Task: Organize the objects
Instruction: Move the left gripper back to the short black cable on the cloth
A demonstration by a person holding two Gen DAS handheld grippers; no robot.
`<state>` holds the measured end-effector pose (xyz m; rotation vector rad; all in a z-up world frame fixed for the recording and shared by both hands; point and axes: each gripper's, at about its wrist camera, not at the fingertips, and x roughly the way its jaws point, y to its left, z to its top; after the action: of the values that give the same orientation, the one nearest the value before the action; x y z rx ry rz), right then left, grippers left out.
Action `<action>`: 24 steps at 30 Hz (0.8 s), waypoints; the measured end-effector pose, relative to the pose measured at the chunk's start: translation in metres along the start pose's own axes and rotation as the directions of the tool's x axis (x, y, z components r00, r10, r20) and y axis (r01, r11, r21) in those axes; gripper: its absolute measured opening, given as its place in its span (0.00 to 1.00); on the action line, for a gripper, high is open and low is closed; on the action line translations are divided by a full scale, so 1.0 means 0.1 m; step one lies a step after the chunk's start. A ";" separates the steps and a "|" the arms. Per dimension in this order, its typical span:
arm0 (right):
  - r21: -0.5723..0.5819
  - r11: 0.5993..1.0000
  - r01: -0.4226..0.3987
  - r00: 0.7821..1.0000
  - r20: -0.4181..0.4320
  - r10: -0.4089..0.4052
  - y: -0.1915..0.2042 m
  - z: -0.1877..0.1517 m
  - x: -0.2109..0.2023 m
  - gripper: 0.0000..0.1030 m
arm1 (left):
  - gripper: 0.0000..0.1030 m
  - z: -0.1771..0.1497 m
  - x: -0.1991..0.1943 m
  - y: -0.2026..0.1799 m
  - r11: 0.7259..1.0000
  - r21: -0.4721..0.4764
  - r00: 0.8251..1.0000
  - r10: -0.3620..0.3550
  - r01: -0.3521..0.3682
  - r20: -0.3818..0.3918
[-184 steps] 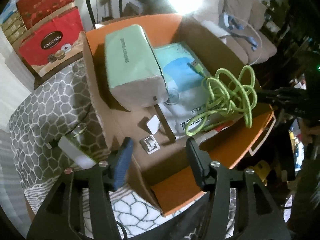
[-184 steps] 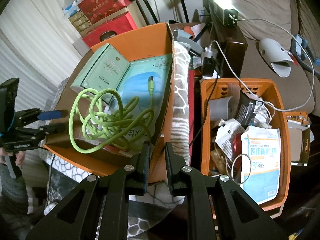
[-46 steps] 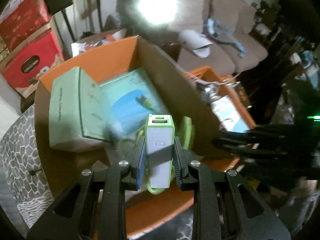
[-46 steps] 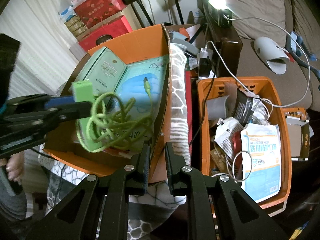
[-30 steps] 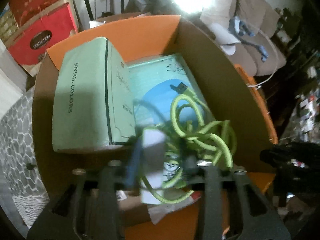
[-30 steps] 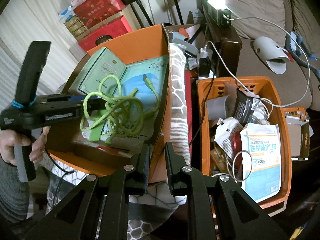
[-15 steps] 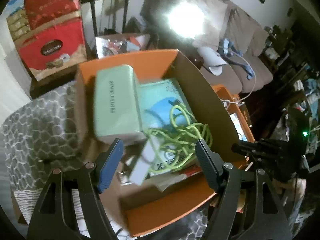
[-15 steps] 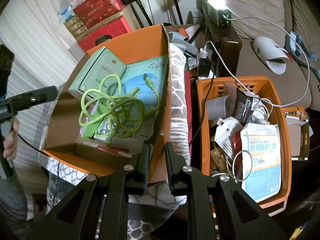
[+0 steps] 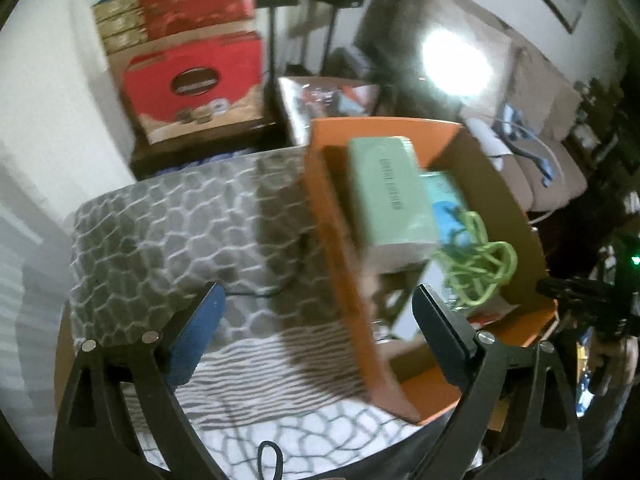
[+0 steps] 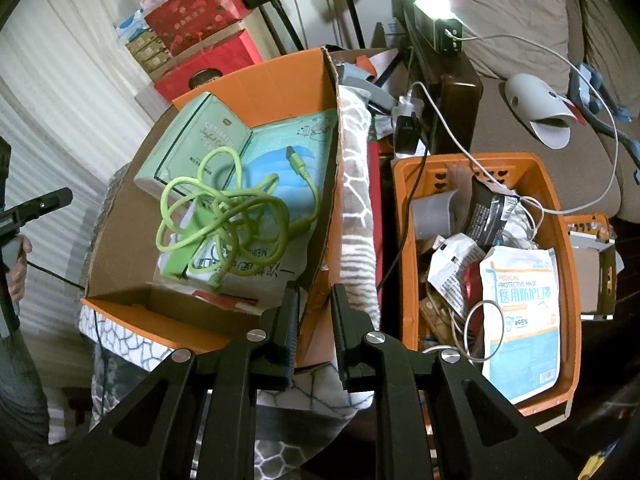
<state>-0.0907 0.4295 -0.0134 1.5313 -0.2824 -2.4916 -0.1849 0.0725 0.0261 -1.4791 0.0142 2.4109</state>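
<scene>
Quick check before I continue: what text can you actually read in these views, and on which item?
"PROTECTIVE MASK" and "≥95%": white-and-blue mask pack in the orange basket.
"MEDI...", partly covered: mask pack under the green cable.
Mint green box: lettering too distorted to read.
Red box: oval label blurred.

Brown sofa (image 10: 520, 92), bright lamp (image 10: 432, 2), white curtain (image 10: 60, 92).

Left wrist view motion-blurred, glare blown out from lamp (image 9: 456, 60); right wrist view sharp, dimly lit; fisheye edges bent, vignetted.
</scene>
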 end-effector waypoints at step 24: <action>0.011 1.000 0.012 1.000 -0.001 -0.012 -0.01 -0.01 0.01 0.15 | 0.88 -0.21 0.74 1.38 0.938 -0.346 0.983 -0.054 -0.011 -0.177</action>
<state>-0.0899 0.4305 -0.0149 1.5428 -0.2882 -2.5031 -0.2345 -0.0432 -0.0690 -1.8387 -0.4032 2.3356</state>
